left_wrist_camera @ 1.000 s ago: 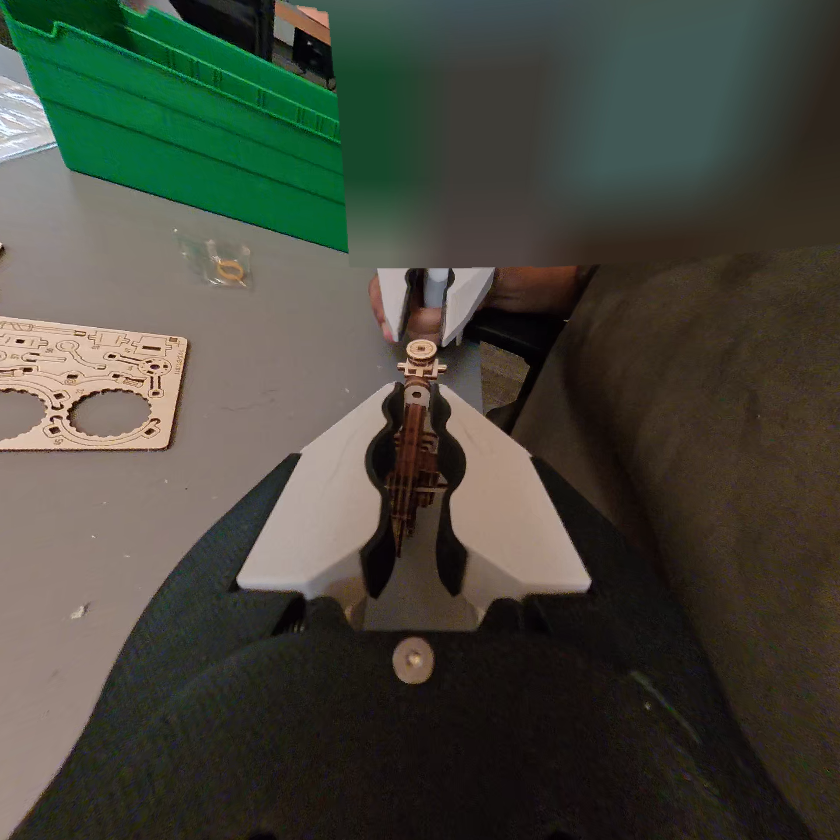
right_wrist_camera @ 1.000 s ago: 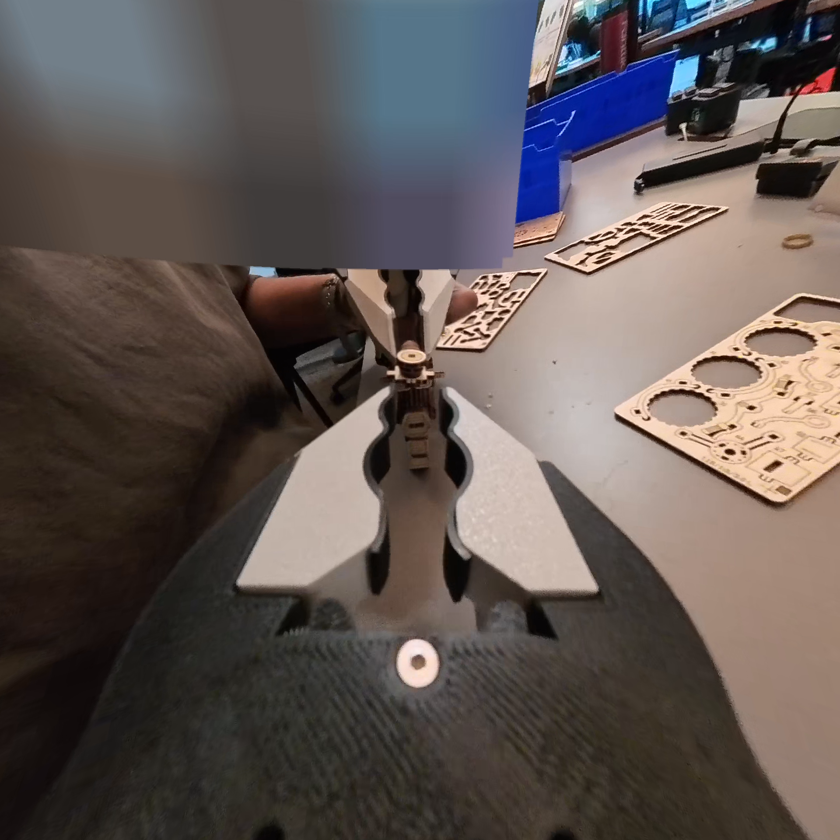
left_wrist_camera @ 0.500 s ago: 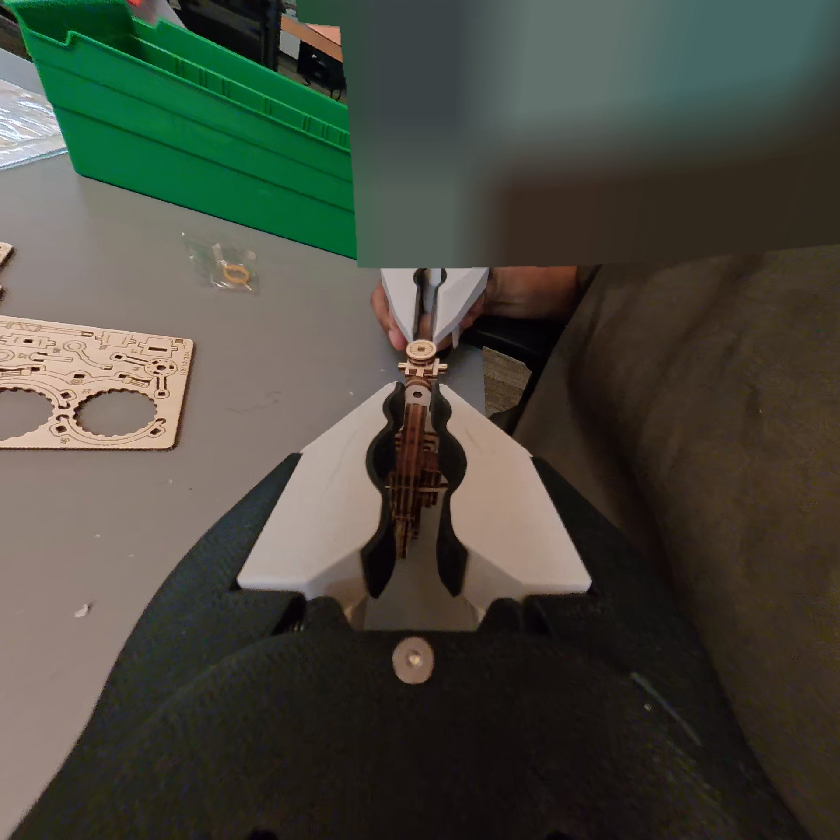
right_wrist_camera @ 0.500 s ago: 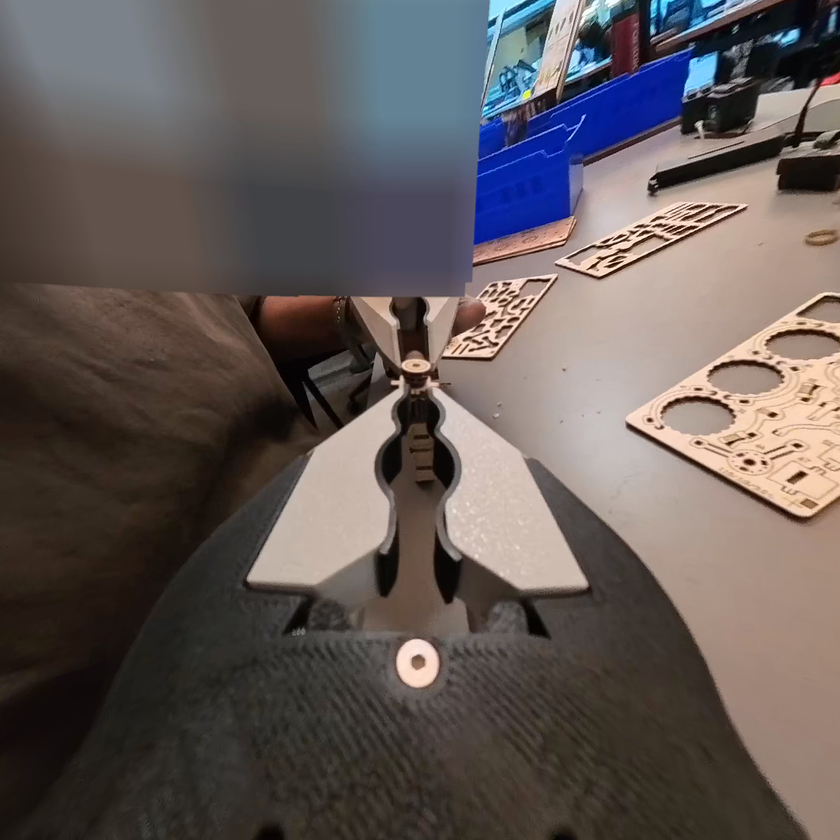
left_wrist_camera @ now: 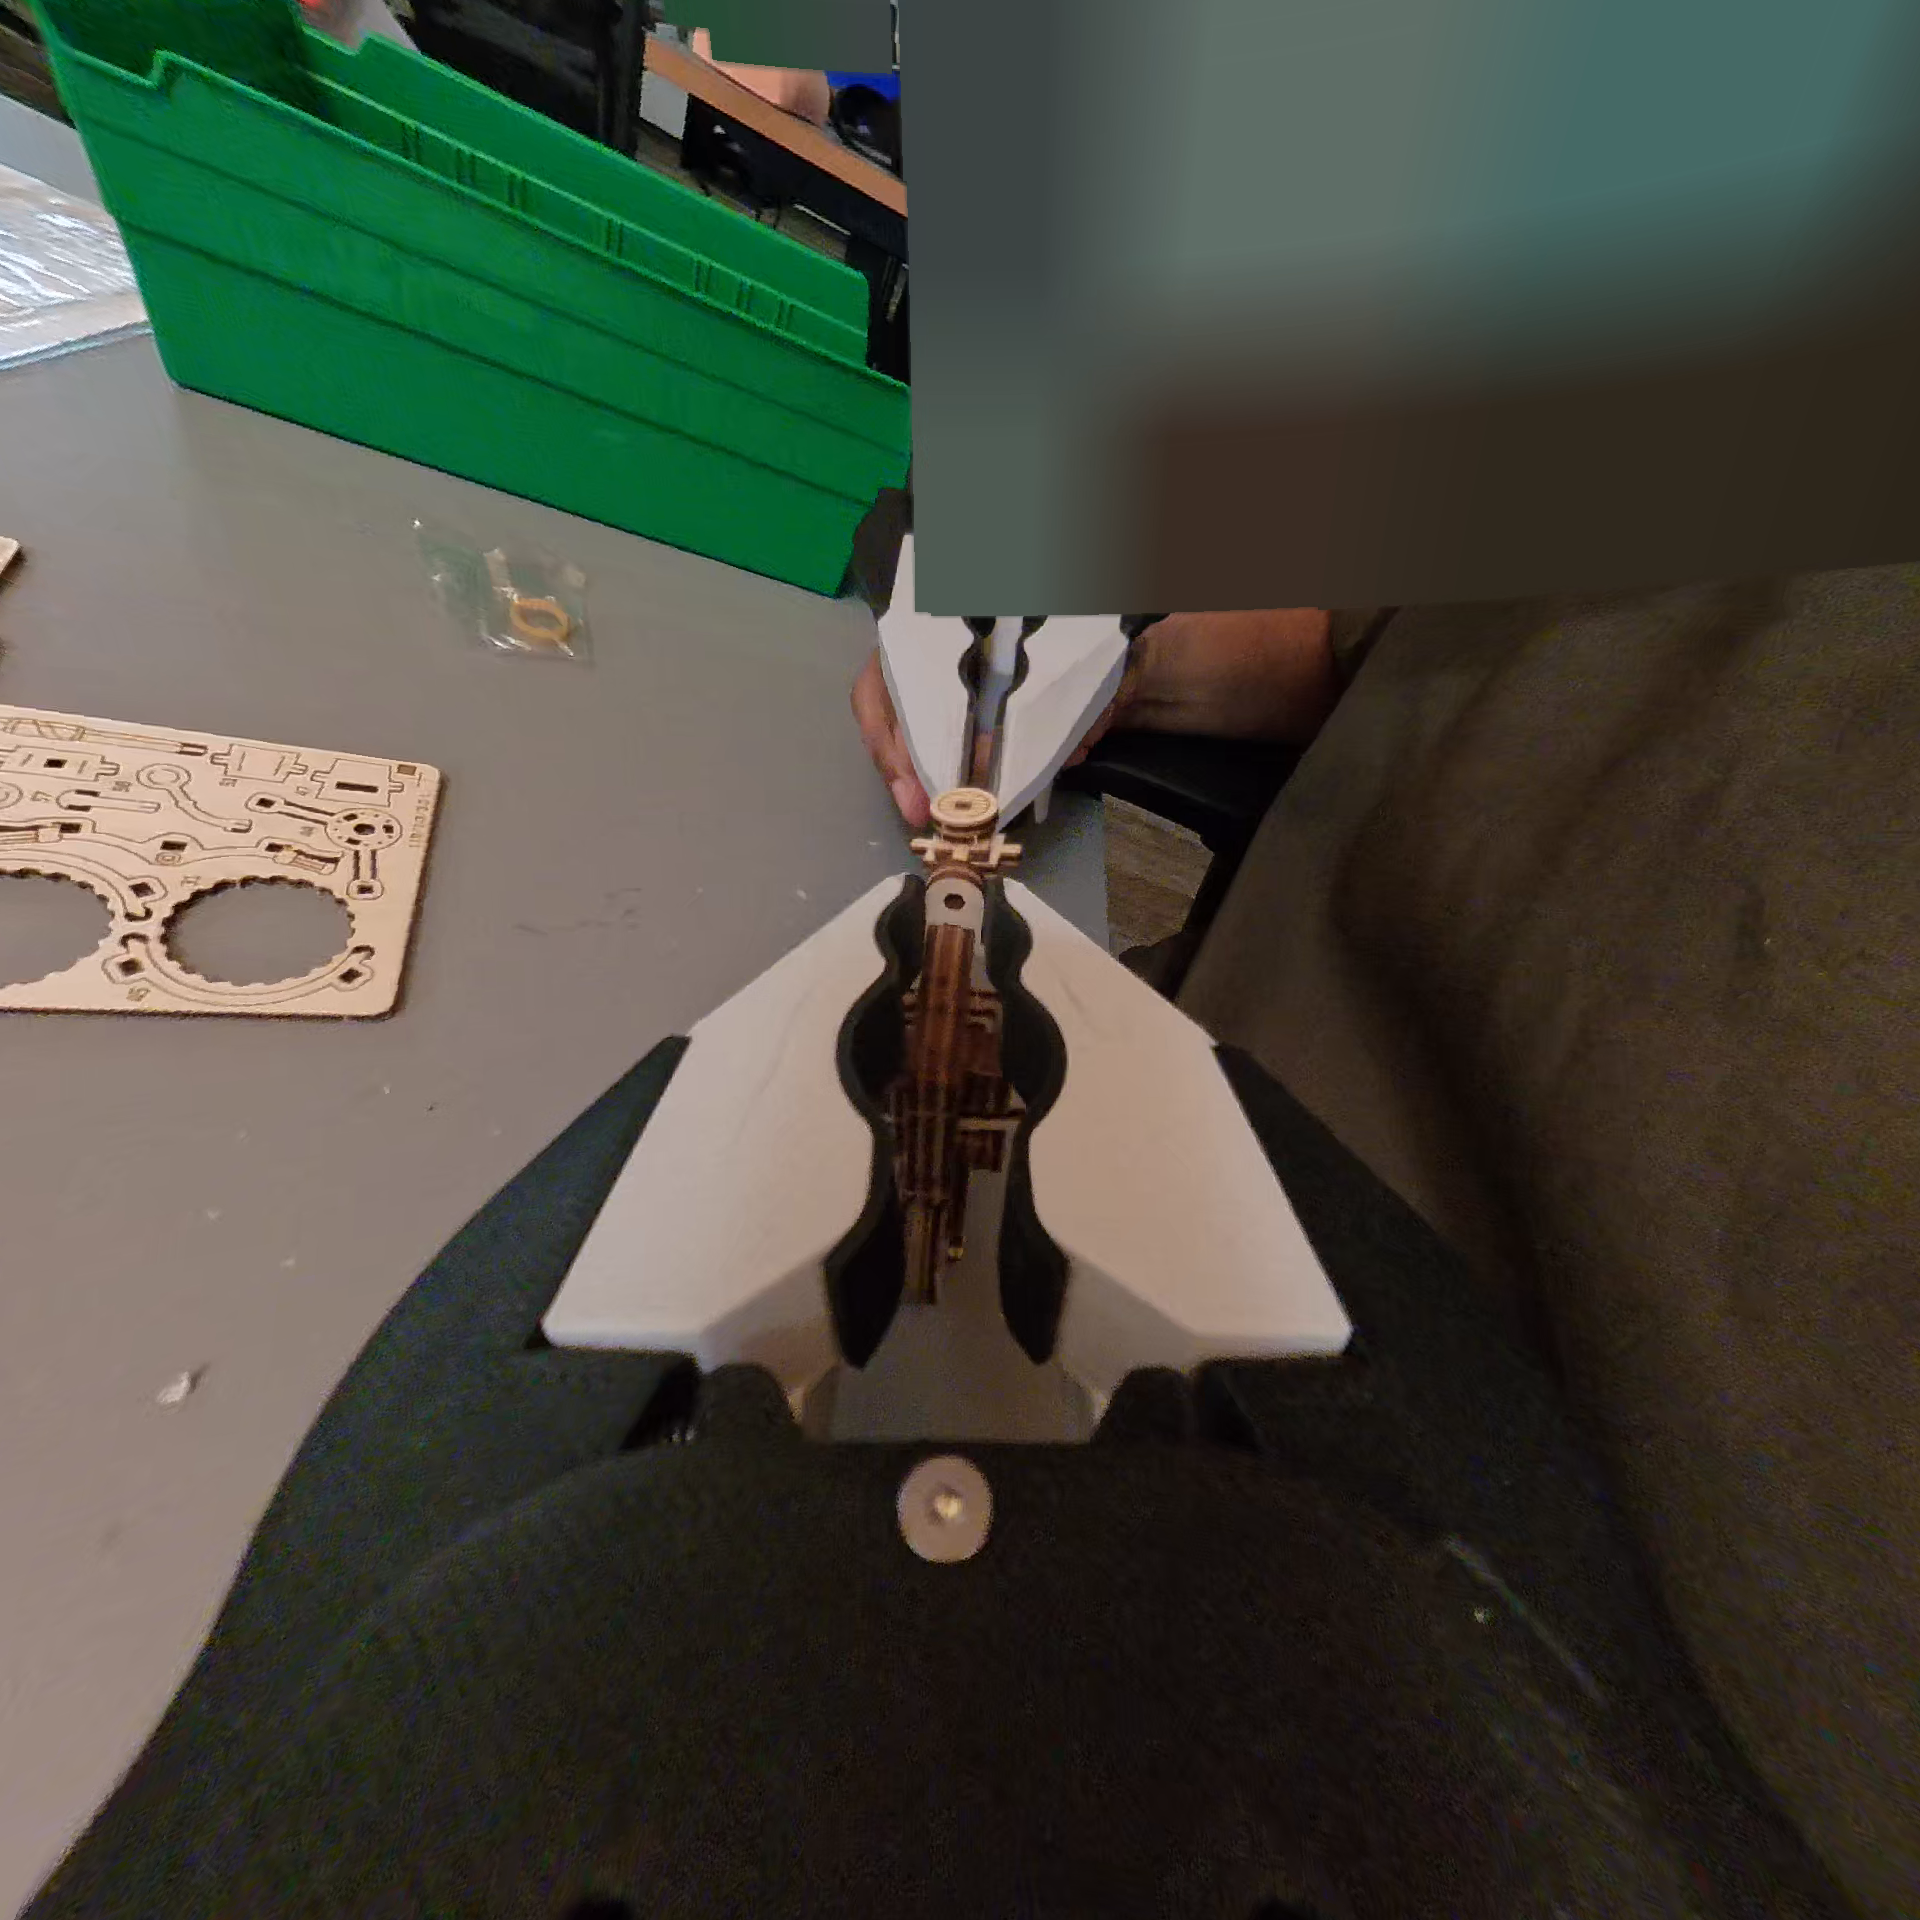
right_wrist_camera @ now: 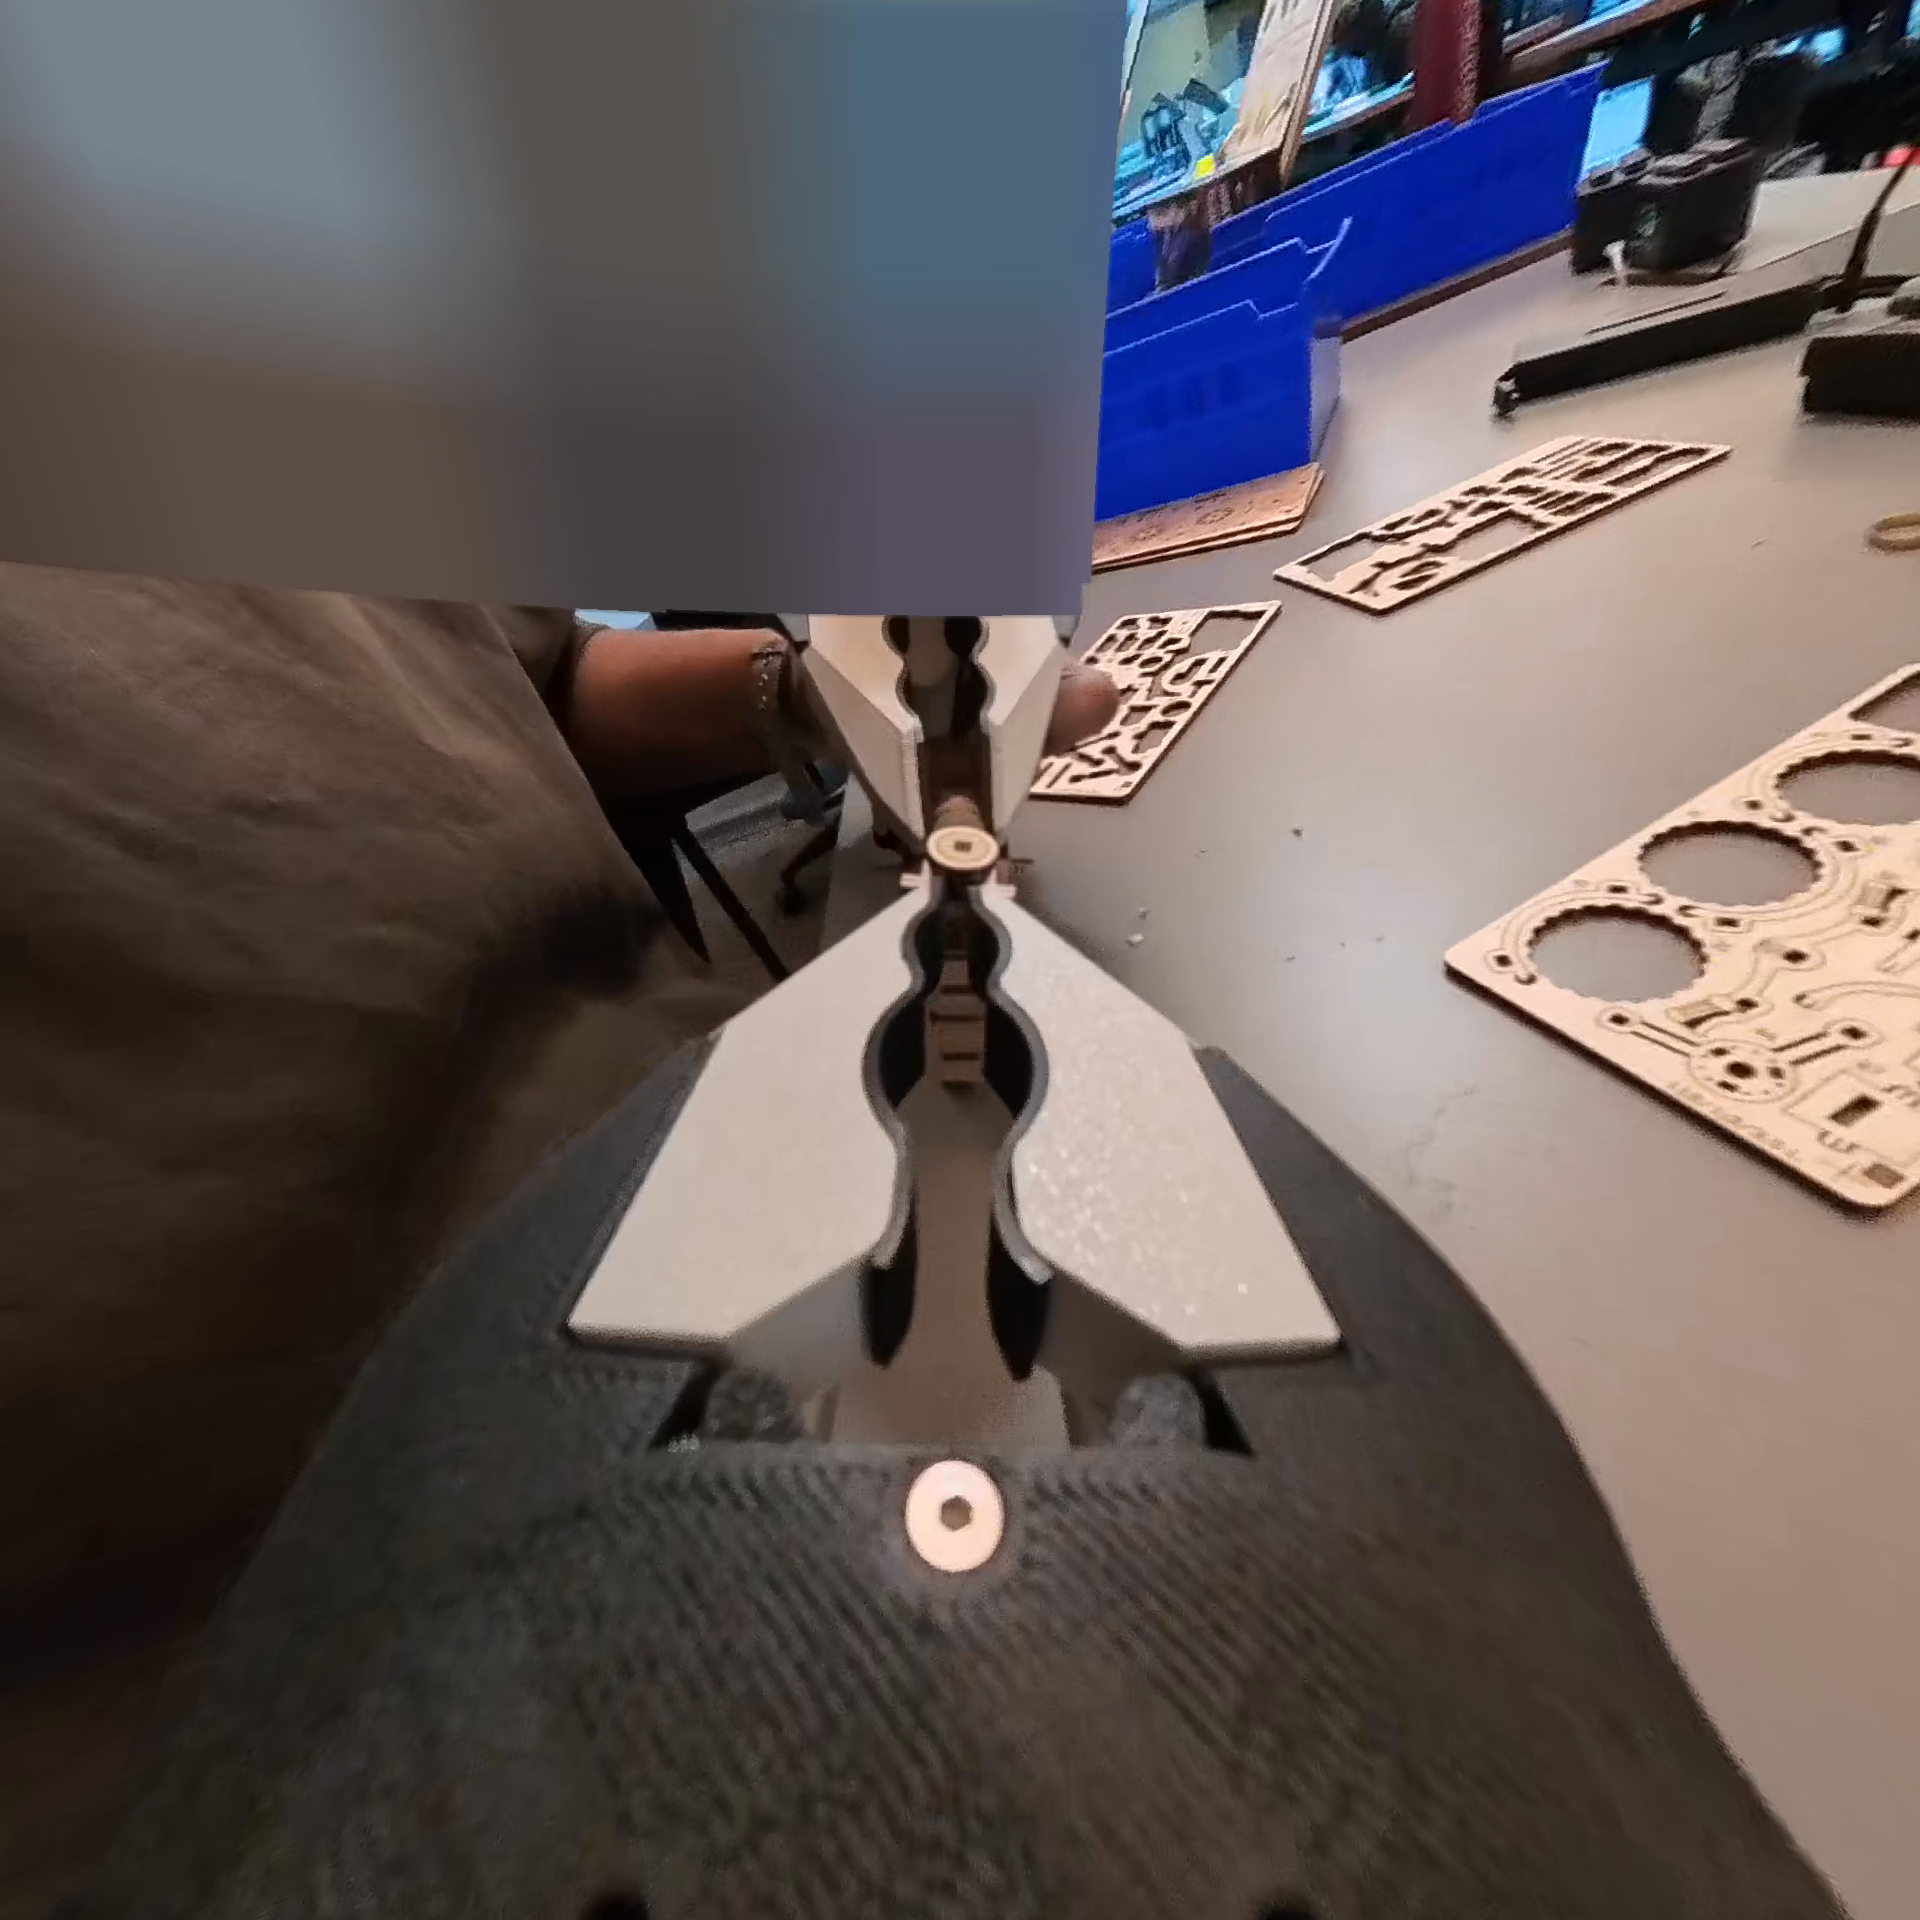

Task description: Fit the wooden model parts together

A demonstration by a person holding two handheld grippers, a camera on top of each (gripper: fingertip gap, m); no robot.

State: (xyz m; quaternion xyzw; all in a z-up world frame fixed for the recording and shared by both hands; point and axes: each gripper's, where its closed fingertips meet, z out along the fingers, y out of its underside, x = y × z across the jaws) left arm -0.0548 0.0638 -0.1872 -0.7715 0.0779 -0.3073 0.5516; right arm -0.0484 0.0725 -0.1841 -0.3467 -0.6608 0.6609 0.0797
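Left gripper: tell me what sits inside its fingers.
The left gripper clamps a layered wooden assembly; its round-capped tip pokes out front. Its flanks against the pads are hidden.

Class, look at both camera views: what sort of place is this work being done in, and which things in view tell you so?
Probably a workshop or lab bench. A grey table carries laser-cut wooden part sheets, plastic storage bins stand on it, green and blue, and shelves crowded with equipment fill the background.
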